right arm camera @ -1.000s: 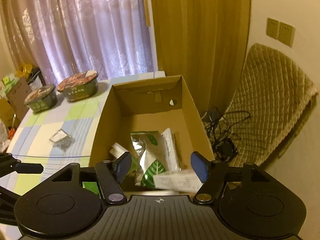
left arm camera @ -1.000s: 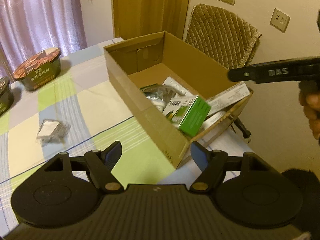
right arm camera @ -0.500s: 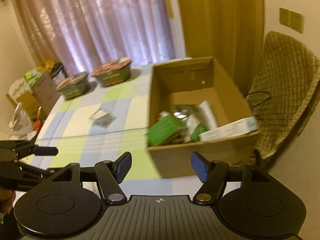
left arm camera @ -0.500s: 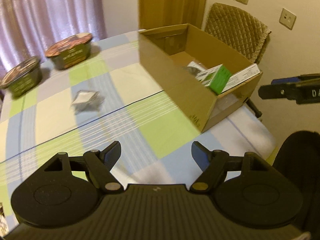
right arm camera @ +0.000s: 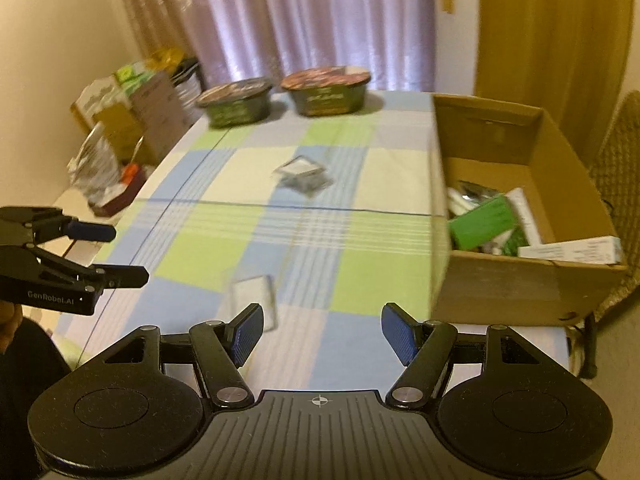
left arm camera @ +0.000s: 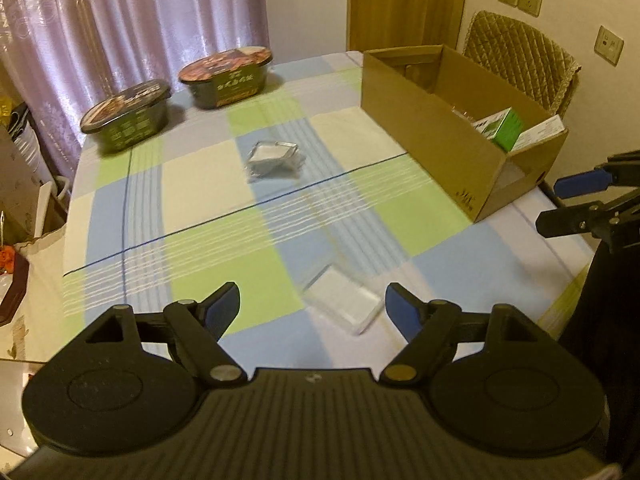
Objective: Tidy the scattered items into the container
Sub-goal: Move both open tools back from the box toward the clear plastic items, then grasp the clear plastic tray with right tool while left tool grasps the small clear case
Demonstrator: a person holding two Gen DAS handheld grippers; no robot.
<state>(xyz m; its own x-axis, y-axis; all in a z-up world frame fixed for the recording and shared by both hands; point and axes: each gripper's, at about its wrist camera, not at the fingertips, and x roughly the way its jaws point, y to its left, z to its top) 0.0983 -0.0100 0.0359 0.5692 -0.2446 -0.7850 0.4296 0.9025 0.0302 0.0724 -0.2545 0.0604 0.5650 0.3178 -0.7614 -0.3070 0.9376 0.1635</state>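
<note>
An open cardboard box [left arm camera: 424, 128] [right arm camera: 500, 280] stands at the table's right side, holding a green box [right arm camera: 482, 222], a long white carton [right arm camera: 572, 250] and a foil pouch. A clear flat packet [left arm camera: 342, 300] [right arm camera: 254, 296] lies near the front edge. A second clear packet [left arm camera: 274, 156] [right arm camera: 302, 174] lies mid-table. Two lidded noodle bowls [left arm camera: 226, 76] [right arm camera: 326, 90] stand at the back. My left gripper [left arm camera: 312, 306] is open just above the near packet. My right gripper [right arm camera: 322, 330] is open over the table, with the near packet by its left finger.
The checked tablecloth [left arm camera: 224, 248] covers the table. A quilted chair [left arm camera: 520, 56] stands behind the box. Boxes and bags [right arm camera: 132, 112] crowd the floor past the table's left edge. A curtain [left arm camera: 140, 20] hangs at the back.
Both grippers have pulled back from the cardboard box toward the table's front edge. The near clear packet has come into view between the left fingers. Both stay open.
</note>
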